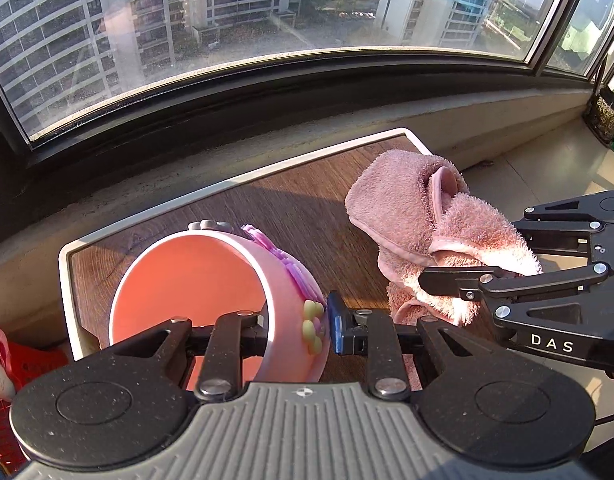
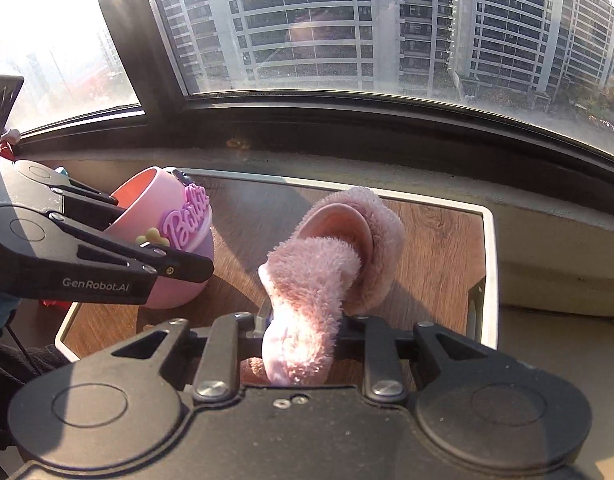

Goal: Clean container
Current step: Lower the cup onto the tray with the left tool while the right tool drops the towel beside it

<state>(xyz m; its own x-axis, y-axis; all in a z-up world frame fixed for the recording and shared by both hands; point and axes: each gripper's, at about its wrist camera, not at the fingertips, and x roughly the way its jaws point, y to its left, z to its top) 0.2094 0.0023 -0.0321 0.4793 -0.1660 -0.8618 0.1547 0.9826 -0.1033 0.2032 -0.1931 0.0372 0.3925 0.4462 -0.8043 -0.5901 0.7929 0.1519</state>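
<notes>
A pink container [image 1: 187, 280] with raised "Barbie" lettering and flower charms is tipped on its side over the small table, its mouth turned toward the left wrist camera. My left gripper [image 1: 299, 330] is shut on the container's wall, one finger inside and the blue-padded finger outside. In the right wrist view the container [image 2: 179, 288] sits at the left with the left gripper [image 2: 159, 236] clamped on it. A fluffy pink cloth [image 2: 319, 260] is bunched in my right gripper [image 2: 303, 328], which is shut on it. The cloth [image 1: 407, 208] and right gripper [image 1: 471, 254] are to the right of the container, apart from it.
The table [image 1: 291, 200] has a wood-grain top and a white rim, and stands against a low sill below a large window. A red basket [image 1: 27, 360] is at the lower left. A potted plant [image 1: 605, 112] stands on the sill at the far right.
</notes>
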